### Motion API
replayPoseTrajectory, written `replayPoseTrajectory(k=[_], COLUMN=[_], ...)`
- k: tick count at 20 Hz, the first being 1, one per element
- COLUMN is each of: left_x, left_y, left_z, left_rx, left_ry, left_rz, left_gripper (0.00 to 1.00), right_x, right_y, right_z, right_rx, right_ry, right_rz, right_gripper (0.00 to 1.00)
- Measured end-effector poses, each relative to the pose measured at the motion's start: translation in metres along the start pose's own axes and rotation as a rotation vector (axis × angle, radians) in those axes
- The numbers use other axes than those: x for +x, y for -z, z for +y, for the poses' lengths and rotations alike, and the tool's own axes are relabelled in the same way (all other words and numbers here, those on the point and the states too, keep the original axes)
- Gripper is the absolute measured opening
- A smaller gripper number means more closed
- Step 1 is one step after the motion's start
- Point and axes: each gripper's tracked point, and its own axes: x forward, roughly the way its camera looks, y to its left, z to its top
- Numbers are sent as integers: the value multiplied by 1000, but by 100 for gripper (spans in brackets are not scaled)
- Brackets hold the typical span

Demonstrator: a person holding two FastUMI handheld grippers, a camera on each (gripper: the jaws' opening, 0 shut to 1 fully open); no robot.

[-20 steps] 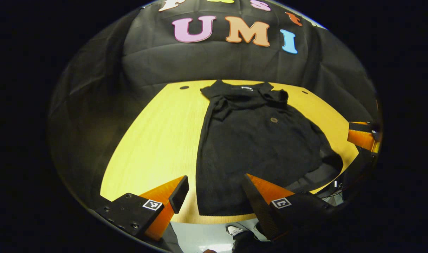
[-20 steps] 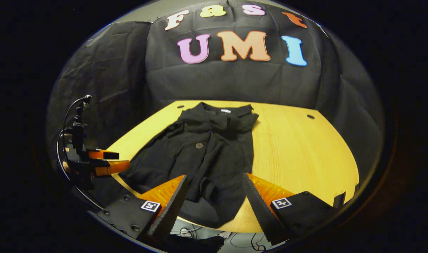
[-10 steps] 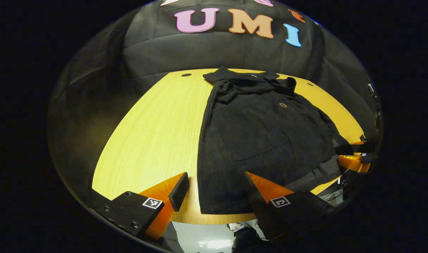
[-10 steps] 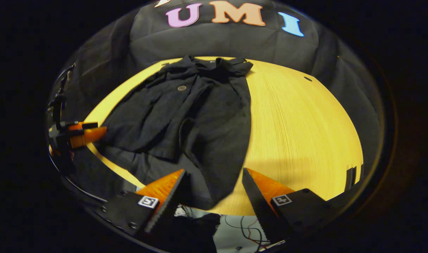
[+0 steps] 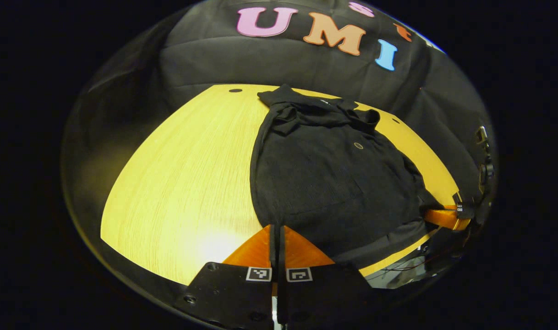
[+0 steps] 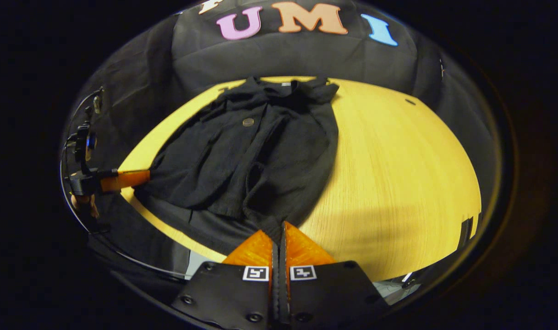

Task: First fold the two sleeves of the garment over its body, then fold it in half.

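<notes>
A black garment lies flat on the yellow table, collar at the far end and both sleeves folded in over its body. My left gripper is shut on the near hem corner at the garment's left side. My right gripper is shut on the other near hem corner of the garment. Each gripper also appears from the side in the other's view, pinching its corner: the right gripper and the left gripper. A small round button sits on the chest.
The near hem hangs slightly over the table's front edge. Bare tabletop stretches wide on the outer side of each gripper. A small hole marks a far corner. Cables trail from the left gripper's mount.
Both grippers went from open above the near hem to shut on its two corners, having moved down and in toward the table edge.
</notes>
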Motion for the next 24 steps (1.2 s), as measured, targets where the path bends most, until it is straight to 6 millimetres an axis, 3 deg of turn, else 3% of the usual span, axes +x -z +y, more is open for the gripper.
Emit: replayPoseTrajectory(k=[5, 7, 12, 14, 20, 24], left_x=[-21, -27, -45, -51, -40, -24], left_y=[-45, -65, -142, -176, -256, -306], left_z=[-17, -24, -33, -33, -34, -39], left_rx=[31, 35, 52, 75, 122, 118], left_ry=[80, 103, 137, 147, 128, 113], left_rz=[-111, -146, -276, -333, -434, -470], left_gripper=[0, 0, 0, 0, 0, 0], right_x=[-31, -44, -83, -91, -95, -81], right_y=[-50, -79, -163, -188, -257, -299], right_z=[11, 13, 18, 18, 3, -11], right_rx=[10, 12, 8, -3, -1, -14], right_ry=[-15, -13, -7, 2, 1, -15], right_rz=[-139, -216, -420, -473, -575, -594], right_gripper=[2, 2, 5, 2, 2, 5])
